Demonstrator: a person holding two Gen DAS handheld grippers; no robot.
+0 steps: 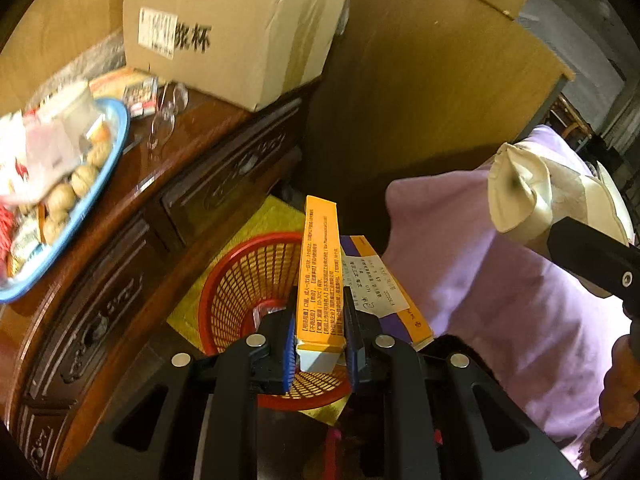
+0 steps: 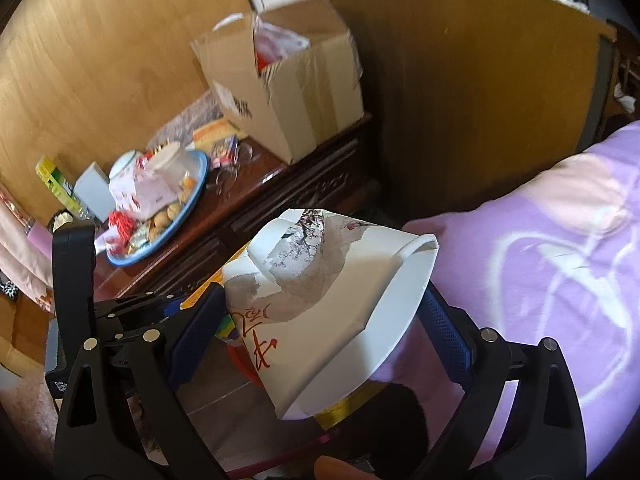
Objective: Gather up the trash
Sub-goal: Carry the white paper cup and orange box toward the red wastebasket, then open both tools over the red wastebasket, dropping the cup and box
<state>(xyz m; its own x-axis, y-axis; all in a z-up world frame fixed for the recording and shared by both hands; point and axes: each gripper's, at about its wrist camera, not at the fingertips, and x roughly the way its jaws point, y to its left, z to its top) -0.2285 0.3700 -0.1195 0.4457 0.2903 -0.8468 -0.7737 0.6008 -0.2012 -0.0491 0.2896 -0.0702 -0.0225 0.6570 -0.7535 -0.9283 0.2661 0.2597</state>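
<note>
"紙杯" in black on the cardboard box (image 1: 224, 36) (the orange carton's (image 1: 320, 276) print too small)

A dark carved wooden surface (image 1: 120, 216) carries a cardboard box (image 1: 224, 28), a blue-rimmed tray (image 1: 112, 160) heaped with walnuts and wrappers, a glass (image 1: 166, 116) and small packets. Beside it, on the floor, a yellow mat (image 1: 272, 216) lies under a red mesh basket (image 1: 248, 272). A lilac blanket (image 2: 560, 280) covers the bed.

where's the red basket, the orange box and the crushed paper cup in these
red basket (image 1: 240, 280): left wrist view, on its mesh wall
orange box (image 1: 320, 272): left wrist view, on its printed side face
crushed paper cup (image 2: 332, 312): right wrist view, on its flattened white side
</note>
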